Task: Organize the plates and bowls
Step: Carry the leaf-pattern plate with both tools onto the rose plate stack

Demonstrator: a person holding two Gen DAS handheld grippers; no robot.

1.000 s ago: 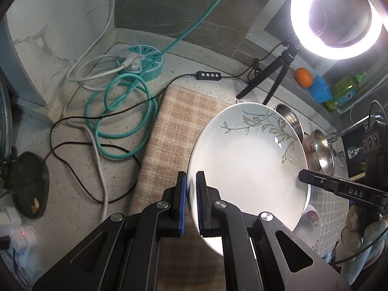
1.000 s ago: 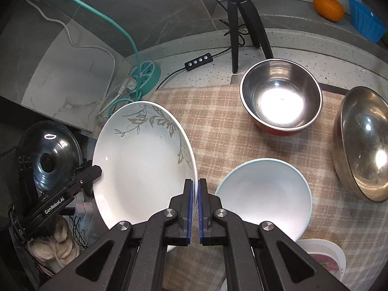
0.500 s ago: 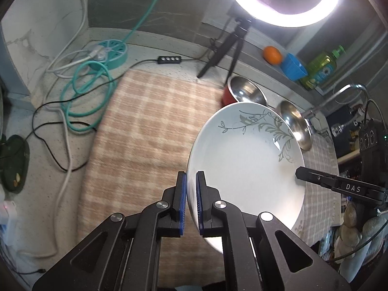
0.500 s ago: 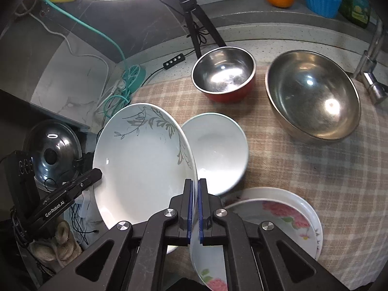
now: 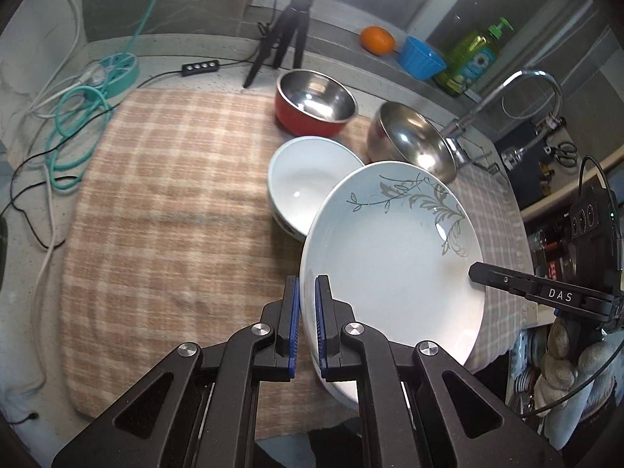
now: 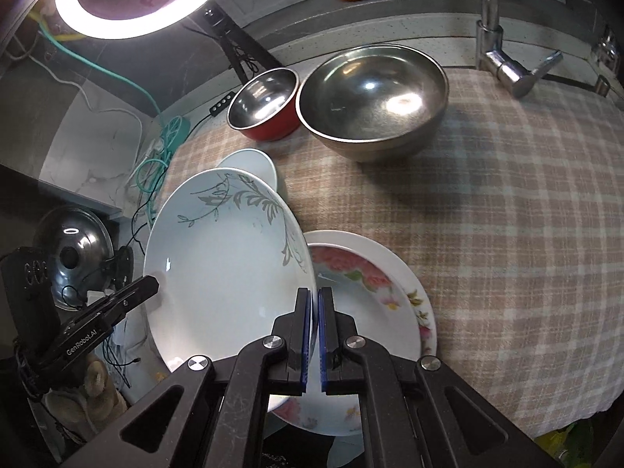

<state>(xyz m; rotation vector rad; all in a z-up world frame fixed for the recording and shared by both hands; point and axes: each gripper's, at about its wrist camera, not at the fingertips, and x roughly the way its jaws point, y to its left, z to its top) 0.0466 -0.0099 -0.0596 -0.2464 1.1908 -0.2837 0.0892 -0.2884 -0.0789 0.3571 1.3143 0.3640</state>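
Both tongs [image 5: 306, 321] [image 6: 314, 333] pinch one round, glossy leaf-patterned plate [image 5: 394, 257] by its rim.

Leaf-patterned plate [image 5: 394, 257]: glazed ceramic, glossy and smooth. Large bowl [image 6: 372, 101]: polished metal, reflective; red bowl [image 5: 314, 103] has a shiny metal interior. Checked cloth [image 6: 507, 210]: woven, matt.

Left-wrist view: checked cloth [image 5: 163, 210] open from 9 to 11 o'clock. White bowl [image 5: 308, 183], red bowl [image 5: 314, 103], steel bowl [image 5: 413, 140] block 12–1 o'clock.
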